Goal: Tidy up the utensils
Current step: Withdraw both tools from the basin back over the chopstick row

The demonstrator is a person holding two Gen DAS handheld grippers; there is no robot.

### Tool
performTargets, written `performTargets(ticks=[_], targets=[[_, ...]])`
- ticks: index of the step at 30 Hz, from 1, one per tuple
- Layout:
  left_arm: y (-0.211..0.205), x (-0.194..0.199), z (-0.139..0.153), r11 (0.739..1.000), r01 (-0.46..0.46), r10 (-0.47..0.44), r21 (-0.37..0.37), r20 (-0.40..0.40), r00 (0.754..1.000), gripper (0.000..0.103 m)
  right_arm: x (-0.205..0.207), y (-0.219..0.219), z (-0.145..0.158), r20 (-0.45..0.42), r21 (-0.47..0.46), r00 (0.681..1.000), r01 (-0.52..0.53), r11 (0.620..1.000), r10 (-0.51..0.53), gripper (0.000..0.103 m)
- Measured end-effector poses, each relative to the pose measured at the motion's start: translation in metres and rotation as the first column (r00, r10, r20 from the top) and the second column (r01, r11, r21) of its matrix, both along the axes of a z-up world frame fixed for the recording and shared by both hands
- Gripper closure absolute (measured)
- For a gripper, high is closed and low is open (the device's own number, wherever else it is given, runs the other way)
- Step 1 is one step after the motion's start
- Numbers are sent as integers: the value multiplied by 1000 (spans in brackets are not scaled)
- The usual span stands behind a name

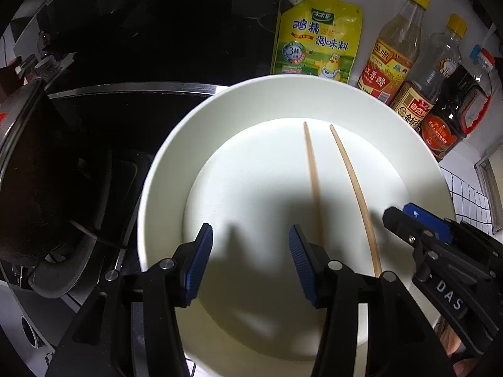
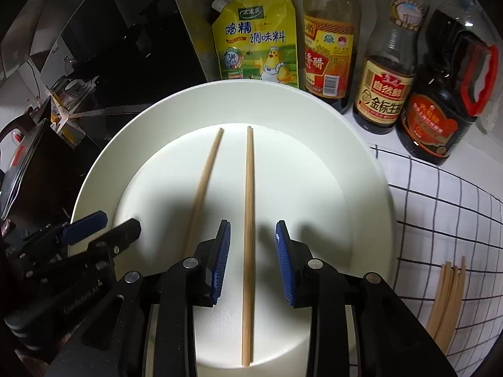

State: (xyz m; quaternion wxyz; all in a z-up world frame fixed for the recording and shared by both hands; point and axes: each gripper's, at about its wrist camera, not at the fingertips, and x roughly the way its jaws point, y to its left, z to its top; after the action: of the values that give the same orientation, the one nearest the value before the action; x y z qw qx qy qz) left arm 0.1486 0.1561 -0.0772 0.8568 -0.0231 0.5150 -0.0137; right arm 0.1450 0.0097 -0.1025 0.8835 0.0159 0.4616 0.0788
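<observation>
Ribbed blue pads (image 2: 221,260) of the right gripper (image 2: 253,262) stand released astride one wooden chopstick (image 2: 248,220) on a round white plate (image 2: 345,144); "DAS" marks its black arm, and the left gripper (image 1: 250,267) gapes, holding nothing.

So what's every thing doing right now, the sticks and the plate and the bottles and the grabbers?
Left gripper: open, nothing between its jaws.
Right gripper: open, astride one chopstick, pads not touching it.
Two chopsticks: lying flat on the plate, apart.
Plate: flat on the counter, holding only the chopsticks.
Spare chopsticks: bunched on the checked cloth.
Yellow pouch: upright, capped.
Three bottles: upright.
</observation>
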Motion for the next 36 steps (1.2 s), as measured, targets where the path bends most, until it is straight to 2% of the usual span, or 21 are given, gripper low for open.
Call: performTargets(ticks=[5, 14, 19, 28, 36], targets=[[-2, -8, 12, 1000, 1, -2, 8, 22, 1000, 48, -17, -4, 9, 21, -6, 1000, -1, 1000, 1, 74], [-15, -28, 36, 1000, 20, -21, 15, 51, 998, 47, -55, -20, 29, 53, -5, 999, 4, 1000, -3, 74], [-25, -43, 47, 999, 31, -32, 12, 70, 997, 45, -73, -28, 33, 61, -9, 998, 5, 1000, -5, 70], [-48, -70, 56, 998, 57, -58, 21, 78, 995, 45, -110, -54, 39, 71, -13, 997, 20, 1000, -19, 70], [-75, -91, 54, 996, 91, -92, 21, 70, 993, 45, -142, -93, 39, 74, -31, 995, 75, 997, -73, 70]])
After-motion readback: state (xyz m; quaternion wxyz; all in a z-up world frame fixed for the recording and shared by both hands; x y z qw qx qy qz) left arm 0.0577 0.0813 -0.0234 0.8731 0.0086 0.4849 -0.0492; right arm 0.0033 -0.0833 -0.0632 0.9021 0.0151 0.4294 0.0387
